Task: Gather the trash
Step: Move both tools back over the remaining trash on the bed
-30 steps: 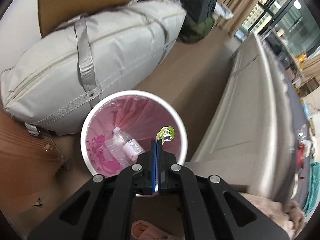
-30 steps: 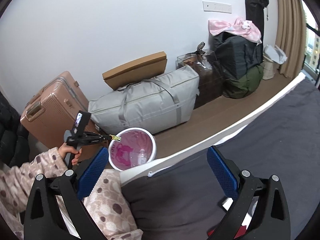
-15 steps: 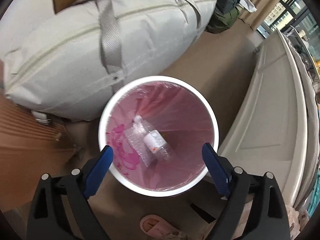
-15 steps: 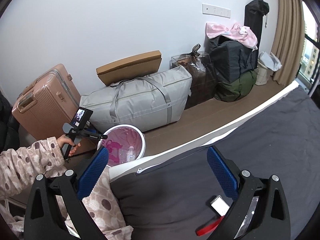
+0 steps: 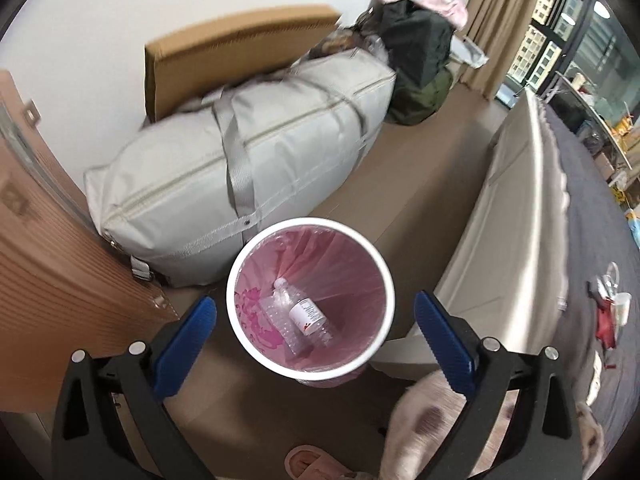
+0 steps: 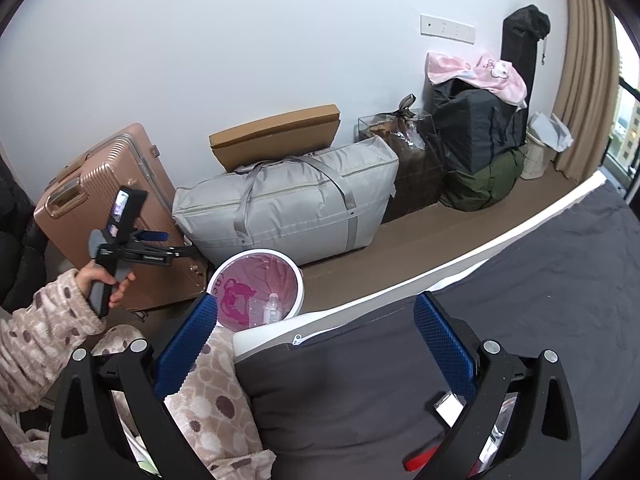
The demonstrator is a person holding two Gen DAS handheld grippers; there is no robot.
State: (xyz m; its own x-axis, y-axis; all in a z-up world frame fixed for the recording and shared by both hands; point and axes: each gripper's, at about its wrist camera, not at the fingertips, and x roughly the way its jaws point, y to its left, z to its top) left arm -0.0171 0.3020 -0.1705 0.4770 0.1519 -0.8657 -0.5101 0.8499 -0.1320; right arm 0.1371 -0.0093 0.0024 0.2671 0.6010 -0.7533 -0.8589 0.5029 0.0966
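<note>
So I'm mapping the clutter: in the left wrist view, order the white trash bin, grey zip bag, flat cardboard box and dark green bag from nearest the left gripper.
1. White trash bin with pink liner, right ahead of the open left gripper.
2. Grey zip bag, behind the bin, left.
3. Flat cardboard box, on top of that bag, by the wall.
4. Dark green bag, far right, by the curtain.

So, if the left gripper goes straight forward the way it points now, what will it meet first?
Most likely the trash bin: the open left gripper points into its mouth, so it would pass the white rim and reach the plastic bottle lying on the pink liner. Depth is hard to judge here.
</note>
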